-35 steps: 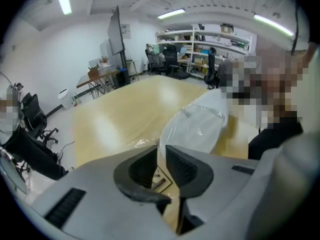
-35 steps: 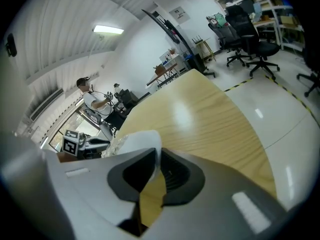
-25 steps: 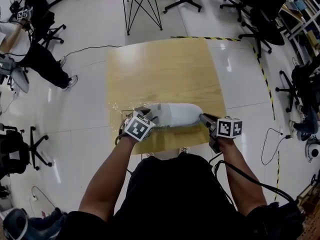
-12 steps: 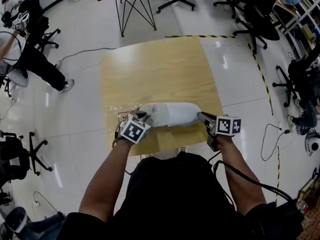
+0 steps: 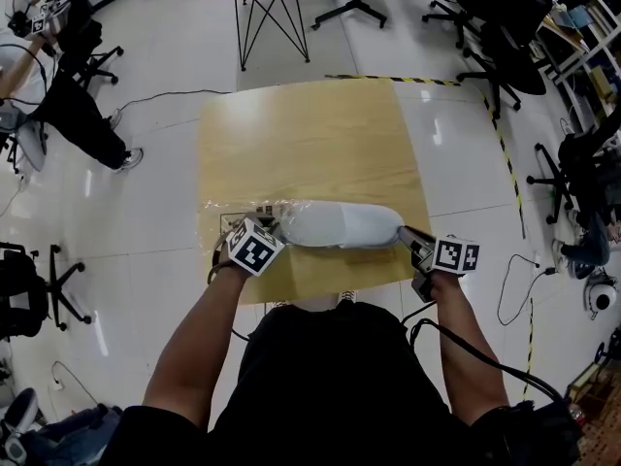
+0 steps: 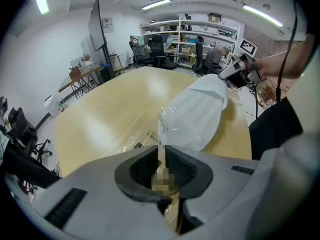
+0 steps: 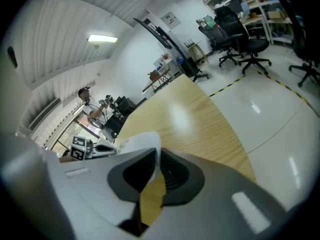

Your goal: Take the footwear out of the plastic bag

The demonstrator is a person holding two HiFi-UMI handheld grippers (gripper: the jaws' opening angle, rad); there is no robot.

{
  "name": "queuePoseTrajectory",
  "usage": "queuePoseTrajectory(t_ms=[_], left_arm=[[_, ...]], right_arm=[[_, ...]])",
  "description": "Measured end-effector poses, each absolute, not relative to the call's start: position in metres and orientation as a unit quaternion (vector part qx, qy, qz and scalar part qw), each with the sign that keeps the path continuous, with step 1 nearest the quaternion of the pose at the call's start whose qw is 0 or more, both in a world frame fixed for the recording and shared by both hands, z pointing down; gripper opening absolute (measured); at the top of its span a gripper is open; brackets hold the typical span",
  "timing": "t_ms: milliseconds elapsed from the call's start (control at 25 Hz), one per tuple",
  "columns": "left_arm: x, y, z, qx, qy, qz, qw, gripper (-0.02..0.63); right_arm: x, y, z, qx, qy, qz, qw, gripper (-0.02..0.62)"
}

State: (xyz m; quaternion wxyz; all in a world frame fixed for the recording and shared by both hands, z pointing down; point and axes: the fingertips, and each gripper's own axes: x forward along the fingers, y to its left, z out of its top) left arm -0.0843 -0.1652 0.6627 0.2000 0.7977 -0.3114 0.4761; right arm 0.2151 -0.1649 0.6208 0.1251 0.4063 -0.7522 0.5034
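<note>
Footwear (image 5: 340,226): white, lying crosswise near the front edge of the wooden table (image 5: 310,134), stretched between the two grippers.
Plastic bag (image 5: 230,212): clear film around the footwear, with loose crinkled slack at its left end on the tabletop.
Left gripper (image 5: 274,231): its jaws have just been closing and now pinch a thin strip of the plastic bag, just beside the footwear's left end.
Right gripper (image 5: 406,237): jaws pressed onto the footwear's white right end.

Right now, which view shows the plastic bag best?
Left gripper view: plastic bag close up, wrinkled film and white footwear inside visible. Head view: whole but small. Right gripper view: only one white end.
</note>
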Motion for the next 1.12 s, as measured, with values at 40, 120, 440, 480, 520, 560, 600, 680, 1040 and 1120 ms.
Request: queuePoseTrajectory(t_ms=[40,120,440,480,520,560,600,680,1040,1120], left_arm=[[-0.09,-0.168,0.664,0.794,-0.316,0.481,0.198,0.049],[-0.104,-0.172,0.666,0.784,-0.326,0.488,0.2,0.043],[-0.164,-0.183,0.675,0.744,-0.383,0.505,0.213,0.022],[-0.171,-0.185,0.675,0.739,-0.389,0.508,0.212,0.02],[-0.177,-0.187,0.675,0.735,-0.394,0.509,0.212,0.02],[-0.182,-0.189,0.675,0.732,-0.401,0.508,0.214,0.018],[-0.187,-0.192,0.674,0.728,-0.408,0.507,0.215,0.018],[-0.196,-0.198,0.672,0.722,-0.422,0.503,0.218,0.015],[-0.219,-0.225,0.665,0.692,-0.482,0.487,0.227,0.011],[-0.213,-0.23,0.664,0.695,-0.484,0.48,0.229,0.011]], right_arm=[[0.218,-0.165,0.62,0.405,-0.752,0.505,0.125,0.034],[0.225,-0.162,0.62,0.404,-0.749,0.51,0.124,0.034],[0.233,-0.148,0.623,0.396,-0.754,0.503,0.147,0.034],[0.233,-0.147,0.623,0.397,-0.753,0.504,0.147,0.034],[0.233,-0.146,0.624,0.397,-0.753,0.504,0.148,0.034],[0.233,-0.145,0.624,0.396,-0.753,0.504,0.149,0.034],[0.233,-0.144,0.624,0.395,-0.753,0.504,0.151,0.034],[0.232,-0.142,0.624,0.391,-0.755,0.502,0.159,0.034],[0.219,-0.131,0.623,0.355,-0.768,0.497,0.193,0.034],[0.214,-0.127,0.624,0.348,-0.769,0.498,0.197,0.035]])
